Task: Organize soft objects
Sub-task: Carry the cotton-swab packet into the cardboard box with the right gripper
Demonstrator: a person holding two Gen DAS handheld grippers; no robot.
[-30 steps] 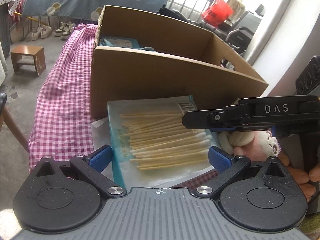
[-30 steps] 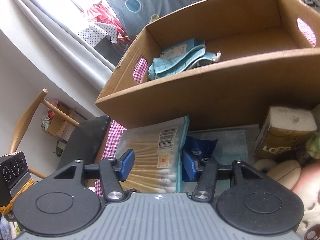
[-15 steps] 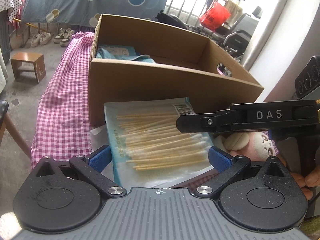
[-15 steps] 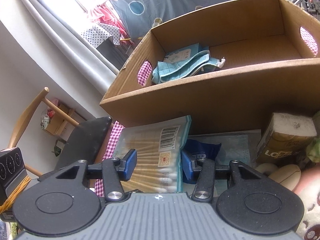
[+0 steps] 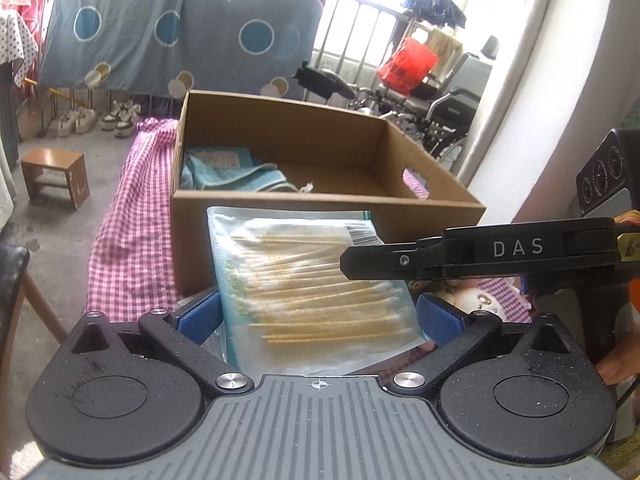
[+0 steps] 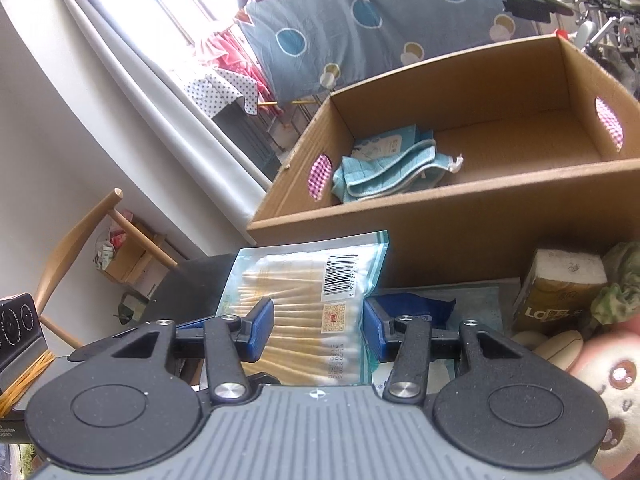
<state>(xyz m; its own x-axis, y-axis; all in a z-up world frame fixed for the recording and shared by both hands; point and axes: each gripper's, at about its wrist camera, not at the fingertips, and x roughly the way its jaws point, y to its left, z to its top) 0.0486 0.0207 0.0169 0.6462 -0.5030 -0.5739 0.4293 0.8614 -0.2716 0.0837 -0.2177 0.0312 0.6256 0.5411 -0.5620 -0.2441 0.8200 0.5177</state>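
Observation:
A clear bag of cotton swabs is held off the table in front of a cardboard box. My left gripper grips its two side edges, one blue pad on each. My right gripper also clamps the bag across its width, and its black arm marked DAS crosses the left wrist view. The box holds a folded teal cloth and a light blue packet.
The table has a pink checked cloth. To the right lie a tissue pack, a plush toy, a blue packet and a green cloth. A wooden chair stands left, a stool on the floor.
Both grippers have lifted the cotton swab bag upward, so the box's inside shows more. Both stay clamped on the bag.

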